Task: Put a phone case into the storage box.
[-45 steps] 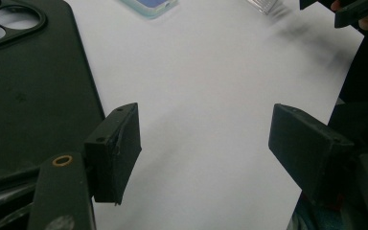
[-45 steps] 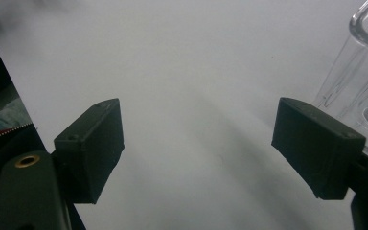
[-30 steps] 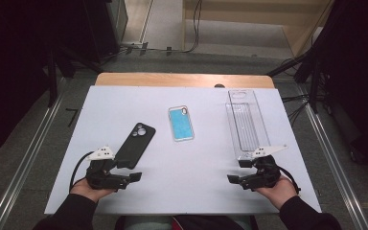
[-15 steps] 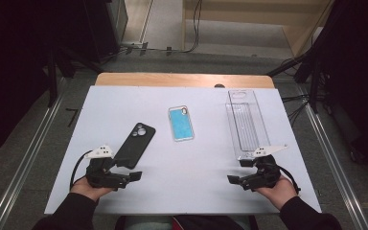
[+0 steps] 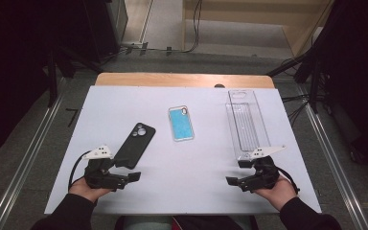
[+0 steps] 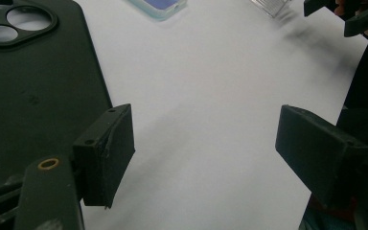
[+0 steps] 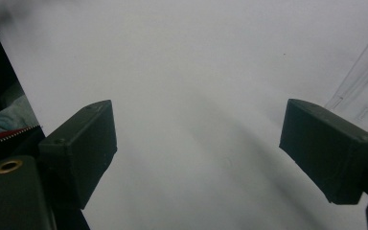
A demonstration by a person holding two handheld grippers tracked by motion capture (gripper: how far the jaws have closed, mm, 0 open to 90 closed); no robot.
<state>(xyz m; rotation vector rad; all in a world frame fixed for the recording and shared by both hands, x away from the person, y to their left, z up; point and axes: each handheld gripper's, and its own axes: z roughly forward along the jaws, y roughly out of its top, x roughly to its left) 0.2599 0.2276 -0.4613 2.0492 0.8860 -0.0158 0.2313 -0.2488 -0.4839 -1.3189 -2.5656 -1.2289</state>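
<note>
While both claws are resting released on the table (image 5: 196, 163), the left claw (image 5: 133, 177) is sitting just beside the black phone case (image 5: 135, 145) — the right claw (image 5: 232, 182) near the clear tray (image 5: 247, 120).

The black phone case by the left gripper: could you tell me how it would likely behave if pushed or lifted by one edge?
The black phone case lies flat on the table, so it should slide rather than tip or roll. It looks thin and hollow, so probably light. Its matte finish suggests soft material that may flex when lifted.

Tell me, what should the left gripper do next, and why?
Probably slide toward the black phone case. The left gripper has its fingers wide open with nothing between them, and the case lies flat on the white table right beside it, untouched.
</note>
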